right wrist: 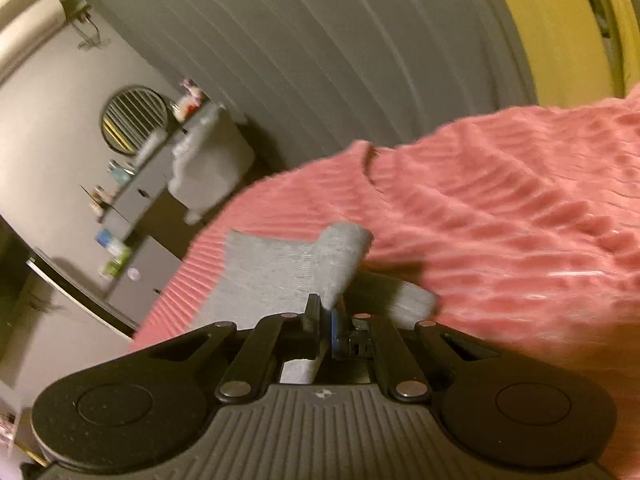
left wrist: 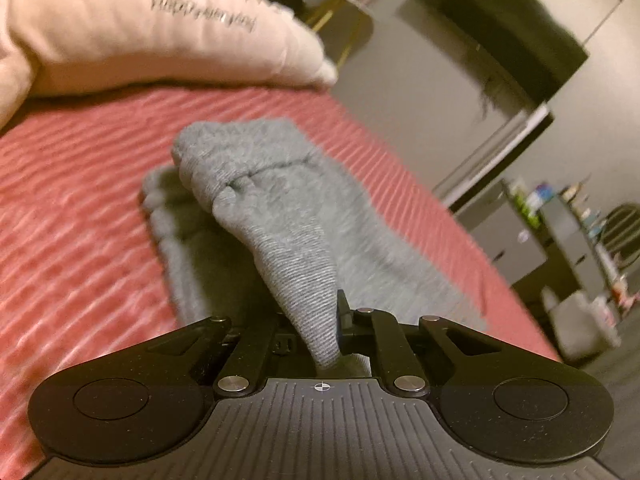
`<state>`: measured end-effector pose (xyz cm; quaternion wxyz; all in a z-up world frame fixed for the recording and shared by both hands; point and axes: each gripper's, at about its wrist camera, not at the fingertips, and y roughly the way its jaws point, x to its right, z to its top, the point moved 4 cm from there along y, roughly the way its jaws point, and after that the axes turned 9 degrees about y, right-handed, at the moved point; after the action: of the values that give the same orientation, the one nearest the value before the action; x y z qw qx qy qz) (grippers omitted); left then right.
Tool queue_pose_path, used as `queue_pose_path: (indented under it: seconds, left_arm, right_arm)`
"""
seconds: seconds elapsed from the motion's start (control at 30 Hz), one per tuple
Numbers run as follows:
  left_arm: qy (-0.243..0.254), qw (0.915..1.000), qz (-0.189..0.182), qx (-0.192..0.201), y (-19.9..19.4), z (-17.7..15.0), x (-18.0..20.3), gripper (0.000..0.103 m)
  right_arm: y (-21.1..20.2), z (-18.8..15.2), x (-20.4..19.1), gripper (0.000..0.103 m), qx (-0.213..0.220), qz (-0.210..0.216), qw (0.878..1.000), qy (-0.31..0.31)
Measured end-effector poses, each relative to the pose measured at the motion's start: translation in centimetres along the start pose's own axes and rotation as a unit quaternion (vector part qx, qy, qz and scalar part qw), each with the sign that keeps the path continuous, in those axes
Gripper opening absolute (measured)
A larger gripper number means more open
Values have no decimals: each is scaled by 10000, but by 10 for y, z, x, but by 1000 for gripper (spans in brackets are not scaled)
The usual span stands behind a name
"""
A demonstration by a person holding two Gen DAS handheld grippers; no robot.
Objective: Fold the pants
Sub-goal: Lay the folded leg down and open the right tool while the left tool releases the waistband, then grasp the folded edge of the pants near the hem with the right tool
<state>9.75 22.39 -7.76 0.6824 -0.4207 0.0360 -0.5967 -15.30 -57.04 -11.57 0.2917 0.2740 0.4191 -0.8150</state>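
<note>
pants: one pair, grey knit (left wrist: 280,208), partly folded, lying on the pink ribbed bedspread (left wrist: 80,184); also seen from the right wrist view (right wrist: 276,268), near the bedspread's edge toward the room.
pants, raised part: one bunched ridge of fabric drawn up off the lower layer toward the left gripper; lower layer flat on the bedspread.
left gripper: one (left wrist: 320,320), closed down on a tapering fold of the grey fabric; cloth pinched between the jaws and trailing out behind them.
right gripper: one (right wrist: 326,316), jaws nearly together, a corner of the grey fabric clamped between them; one blue pad visible on the inner face of a finger.
pants at right gripper: fabric lifted and curled over from the gripped corner, remainder resting on the bedspread; one dark shadow beneath the raised part.
bedspread: one, seen in both views (right wrist: 500,220), wrinkled toward the far side.
pillow: one, cream with dark lettering (left wrist: 152,32), resting at the far end of the bed, apart from the pants.
round mirror: one (right wrist: 134,118), on the wall beyond the bed.
dresser: grey, drawers visible (right wrist: 148,192), several small items on top, too blurred to count.
image quality: motion blur in both views.
</note>
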Motion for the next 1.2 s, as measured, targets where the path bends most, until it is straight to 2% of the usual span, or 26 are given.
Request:
queue_pose_path:
  seconds: [0.1,0.13,0.17,0.23,0.3,0.4,0.43,0.5,0.53,0.57,0.6,0.67,0.73,0.77,0.8,0.87,0.9,0.97,1.13,1.2]
  left_arm:
    - [-120,9992,291,-240,3,-11,-14,15]
    - [-155,9983,506,-225,0,-12,-19,26]
    - [-174,9961,854,-145,-6,-12,-23,42]
    - [-199,9896,1412,186,-20,-8,-25,58]
    - [60,9845,1649,595,-32,-2,-11,59]
    - [936,9816,1455,807,-32,2,37,70]
    - [1250,9797,1327,831,-28,0,58,78]
    - [1748,9758,1025,826,-14,-7,99,83]
    - [1889,9751,878,764,-6,-12,116,84]
    - [2004,9747,733,658,4,-17,132,84]
    - [2118,9741,599,521,17,-23,147,84]
    - [2360,9701,495,268,44,-33,172,84]
    - [2585,9645,527,75,71,-46,191,84]
    - [2680,9618,551,5,84,-52,197,84]
    - [2803,9578,628,-64,96,-56,198,84]
    - [2983,9502,894,129,112,-60,197,94]
    - [3066,9453,1070,324,115,-60,196,94]
    - [3125,9389,1374,438,122,-53,192,94]
    - [2729,9378,2099,450,129,-16,149,91]
    - [2584,9359,2335,522,117,-1,125,90]
  right_arm:
    - [-3,1,2,5,245,-798,9961,-292]
    - [-8,2,0,5,442,-1019,9925,-511]
    - [-14,3,-6,6,653,-1172,9880,-759]
    - [-23,2,-21,7,854,-1059,9843,-1121]
    - [-27,-9,-42,7,819,-764,9825,-1486]
    - [-19,-45,-77,11,383,-232,9791,-1986]
    - [-13,-61,-88,14,113,-10,9776,-2102]
    - [1,-100,-107,29,-529,351,9714,-2288]
    - [9,-121,-115,30,-846,446,9627,-2532]
    - [14,-138,-121,30,-957,429,9517,-2886]
    - [17,-150,-125,33,-905,343,9419,-3217]
    - [23,-167,-126,42,-661,246,9137,-4003]
    - [23,-177,-122,57,-359,170,8935,-4474]
    - [23,-177,-120,70,-246,80,8911,-4530]
    - [25,-175,-117,80,-197,9,8949,-4457]
    - [30,-169,-110,92,-206,-29,9045,-4261]
    - [32,-167,-107,97,-218,-34,9085,-4173]
    - [36,-163,-104,99,-219,-16,9106,-4128]
    - [40,-167,-104,99,-178,46,9100,-4142]
    - [41,-168,-105,99,-180,55,9101,-4139]
